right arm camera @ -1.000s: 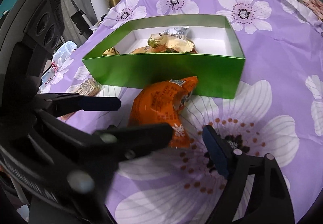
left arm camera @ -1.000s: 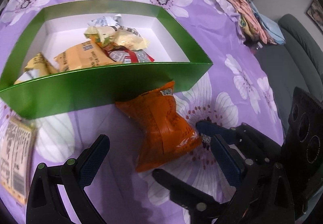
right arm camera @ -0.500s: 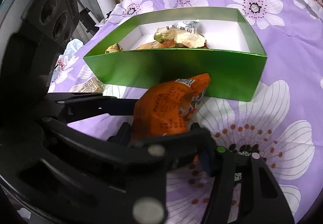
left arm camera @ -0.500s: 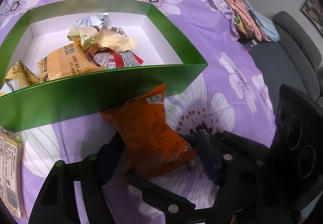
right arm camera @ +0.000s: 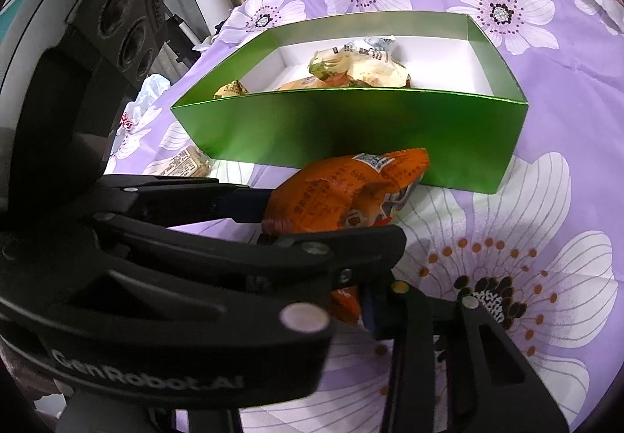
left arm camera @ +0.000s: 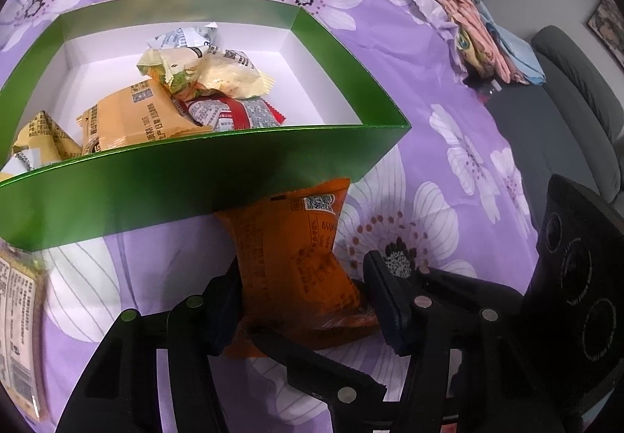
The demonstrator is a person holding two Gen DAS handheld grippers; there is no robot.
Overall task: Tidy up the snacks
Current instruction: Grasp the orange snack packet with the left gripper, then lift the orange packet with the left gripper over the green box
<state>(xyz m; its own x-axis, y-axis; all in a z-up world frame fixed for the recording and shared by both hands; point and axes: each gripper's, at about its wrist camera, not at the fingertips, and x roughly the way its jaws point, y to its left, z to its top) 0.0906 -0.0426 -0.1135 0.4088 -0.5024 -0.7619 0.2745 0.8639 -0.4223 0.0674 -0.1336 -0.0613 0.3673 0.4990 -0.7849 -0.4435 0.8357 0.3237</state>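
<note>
Presently, one green box (left arm camera: 163,183) is sitting on the flowered purple cloth (left arm camera: 440,129), holding about six wrapped snacks (left arm camera: 202,74). One orange packet (left arm camera: 300,257) is lying just outside the box's near wall, at six o'clock. Left gripper (left arm camera: 308,300) and right gripper (right arm camera: 351,288), both angling downward, are closing their jaws, pads pressing on the packet.
</note>
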